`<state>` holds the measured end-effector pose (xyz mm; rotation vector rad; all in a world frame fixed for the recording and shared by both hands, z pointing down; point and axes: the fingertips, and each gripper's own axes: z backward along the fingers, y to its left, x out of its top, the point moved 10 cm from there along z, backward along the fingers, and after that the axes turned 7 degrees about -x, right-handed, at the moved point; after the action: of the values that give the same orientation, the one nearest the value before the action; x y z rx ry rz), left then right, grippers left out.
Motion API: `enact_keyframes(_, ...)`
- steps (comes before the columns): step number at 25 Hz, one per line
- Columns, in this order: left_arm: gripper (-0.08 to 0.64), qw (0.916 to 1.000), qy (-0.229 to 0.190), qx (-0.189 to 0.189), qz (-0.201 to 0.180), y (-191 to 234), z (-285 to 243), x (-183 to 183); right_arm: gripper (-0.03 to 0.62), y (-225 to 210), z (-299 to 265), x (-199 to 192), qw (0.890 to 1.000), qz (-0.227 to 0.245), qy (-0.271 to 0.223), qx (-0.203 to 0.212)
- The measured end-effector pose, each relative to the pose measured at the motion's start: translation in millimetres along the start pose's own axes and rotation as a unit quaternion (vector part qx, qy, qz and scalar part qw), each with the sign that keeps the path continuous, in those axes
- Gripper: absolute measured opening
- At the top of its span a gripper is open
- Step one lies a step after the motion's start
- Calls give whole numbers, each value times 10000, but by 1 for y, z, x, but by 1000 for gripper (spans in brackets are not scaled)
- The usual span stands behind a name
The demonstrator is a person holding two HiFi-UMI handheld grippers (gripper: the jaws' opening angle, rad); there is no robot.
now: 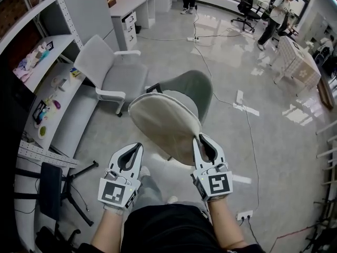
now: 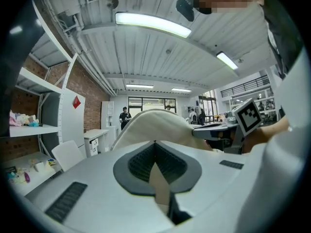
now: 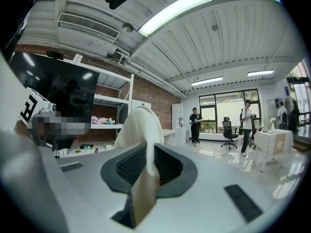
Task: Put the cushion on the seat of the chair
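A cream round cushion (image 1: 163,123) hangs in the air in front of me, pinched at its near edge by my right gripper (image 1: 197,137), which is shut on it. In the right gripper view the fabric (image 3: 141,125) rises from between the closed jaws of that gripper (image 3: 148,144). My left gripper (image 1: 139,145) is shut and sits just below the cushion's left edge, apart from it. Seen from the left gripper (image 2: 155,142), the cushion (image 2: 155,123) bulges just beyond its tip. A grey-green chair (image 1: 197,86) stands right behind the cushion, partly hidden.
A light grey armchair (image 1: 118,75) stands to the left. White shelving (image 1: 50,88) with small items lines the left side, and a black stool (image 1: 50,188) is near my left. Cables (image 1: 247,120) cross the floor. A white desk (image 1: 131,7), an office chair (image 1: 245,4) and people are farther off.
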<state>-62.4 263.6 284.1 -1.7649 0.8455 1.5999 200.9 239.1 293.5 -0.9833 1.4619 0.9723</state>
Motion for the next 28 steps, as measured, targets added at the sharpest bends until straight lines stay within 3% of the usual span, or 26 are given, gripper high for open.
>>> enact_keyframes(17,5,9990,57,-257,367,203,-65,-18,60,54,-189,15,9985,214,354,-351)
enact_keyframes(28,5,9980,122,-253,572,259,-77,-31,60,84,-249,17,9978,348,535,-196)
